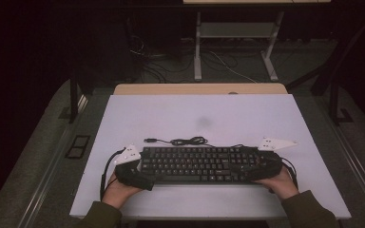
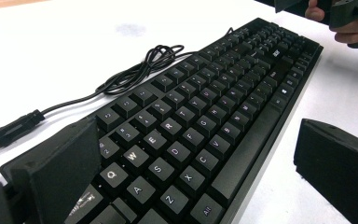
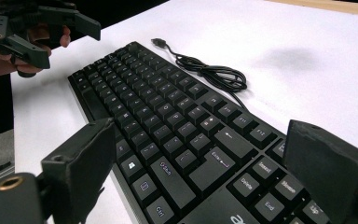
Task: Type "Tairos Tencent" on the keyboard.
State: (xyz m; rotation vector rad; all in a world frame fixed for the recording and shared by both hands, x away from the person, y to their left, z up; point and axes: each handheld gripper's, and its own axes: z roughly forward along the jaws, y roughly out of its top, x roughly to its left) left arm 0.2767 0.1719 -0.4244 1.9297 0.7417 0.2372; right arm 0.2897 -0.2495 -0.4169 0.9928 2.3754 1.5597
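Note:
A black keyboard point(image 1: 195, 164) lies lengthwise across the near part of the white table point(image 1: 195, 109). Its black cable point(image 1: 186, 141) is coiled just behind it and ends in a USB plug point(image 1: 149, 140). My left gripper point(image 1: 135, 175) is at the keyboard's left end. In the left gripper view it point(image 2: 196, 140) stands open, its jaws straddling the keyboard point(image 2: 205, 116) from back edge to front edge, with a gap at the front jaw. My right gripper point(image 1: 259, 166) is at the right end, and it point(image 3: 205, 140) is open across the keyboard point(image 3: 168, 126) in the same way.
A dark smudge point(image 1: 204, 122) marks the table's middle. A wooden desk edge point(image 1: 199, 89) runs behind the white top. Beyond it are a desk frame point(image 1: 198, 47) and floor cables point(image 1: 228, 64). The person's hands point(image 1: 119, 192) rest near the front edge.

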